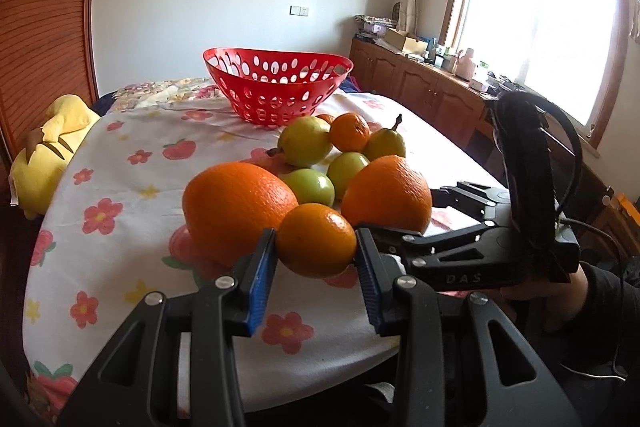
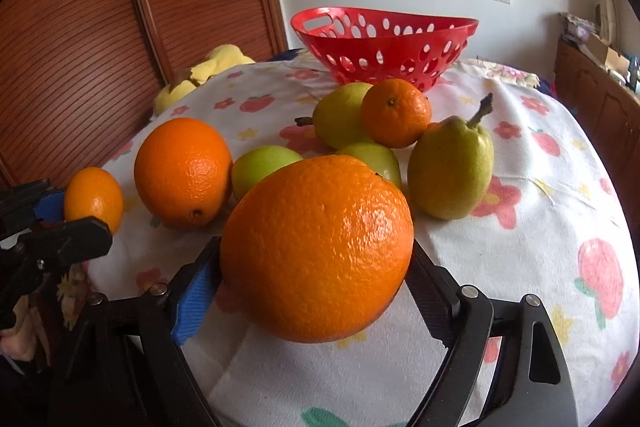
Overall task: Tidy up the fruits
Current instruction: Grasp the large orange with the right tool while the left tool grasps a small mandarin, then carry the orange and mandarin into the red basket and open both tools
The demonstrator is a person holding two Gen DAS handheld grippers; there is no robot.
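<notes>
My left gripper [image 1: 316,233] is shut on a small tangerine [image 1: 316,251], held just above the floral cloth [image 1: 120,187]; the right wrist view shows it at the left edge [image 2: 94,199]. My right gripper [image 2: 316,245] has both pads against the sides of a large orange [image 2: 320,267], which fills the space between its fingers. A second large orange [image 1: 238,205] lies beside it. Behind are two green pears [image 2: 450,169], two small green fruits [image 1: 312,187] and another tangerine [image 2: 396,113]. The red perforated basket [image 1: 276,83] stands at the far side with no fruit showing in it.
A yellow plush toy [image 1: 44,151] lies off the table's left edge by a slatted wooden door [image 1: 40,27]. Wooden cabinets [image 1: 420,83] with clutter run under the window at the right. A person's hand [image 1: 532,303] holds the right gripper's handle.
</notes>
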